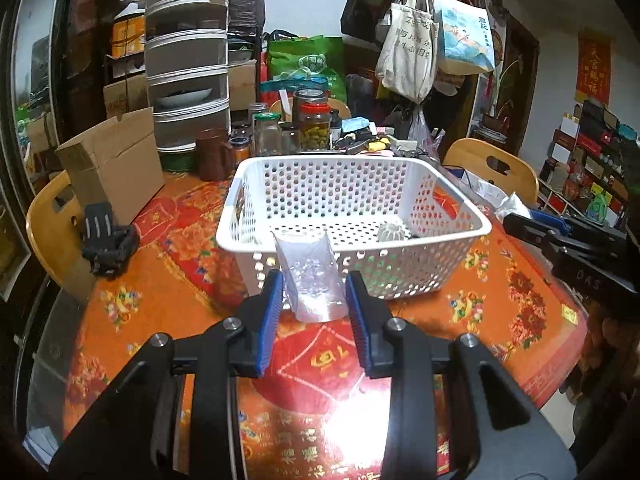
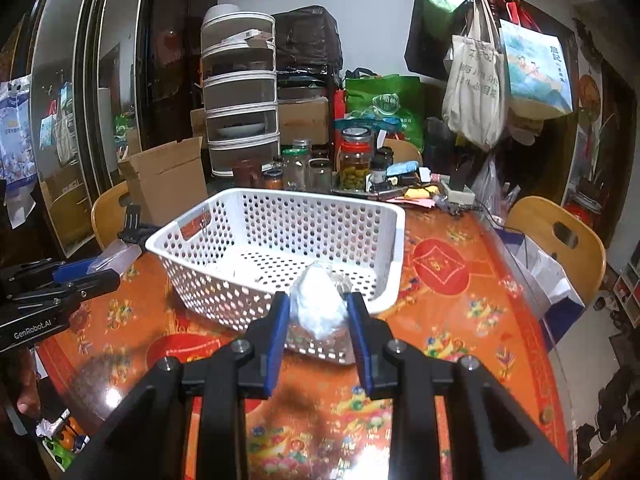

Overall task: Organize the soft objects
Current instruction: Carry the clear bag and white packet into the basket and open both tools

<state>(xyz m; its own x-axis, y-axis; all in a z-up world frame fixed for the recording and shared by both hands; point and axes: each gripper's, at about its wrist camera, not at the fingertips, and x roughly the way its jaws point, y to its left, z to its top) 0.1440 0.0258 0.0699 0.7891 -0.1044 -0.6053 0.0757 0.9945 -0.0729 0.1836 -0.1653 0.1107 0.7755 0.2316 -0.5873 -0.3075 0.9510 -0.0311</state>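
Surface point(image 1: 132, 312), round and covered with an orange and red floral cloth, fills the lower half of both views. White perforated basket point(image 1: 356, 204) stands on it at frame centre in the left wrist view and left of centre in the right wrist view point(image 2: 280, 232); a small pale ribbed object point(image 1: 390, 233) lies on the basket floor toward its right side. Cardboard box point(image 1: 116, 164), flaps open, stands at middle left, with a tiered grey rack point(image 1: 186, 60) behind it and glass jars point(image 1: 316, 124) along the far edge. Tote bags point(image 1: 408, 52) hang at upper right.

Left claw point(image 1: 314, 304), lower centre of its own view, is clamped on a clear bubble-wrap pouch point(image 1: 310, 276), which rises between the blue pads and overlaps the basket's near wall. The same claw appears at the left edge of the right wrist view point(image 2: 96, 274), pouch point(image 2: 114, 256) at its tip, beside the basket's left corner.

Right claw point(image 2: 318, 322), lower centre of its view, is clamped on a crumpled clear plastic bag point(image 2: 316, 304) with white contents, held over the basket's near right corner. It enters the left wrist view at the right edge point(image 1: 520, 224).
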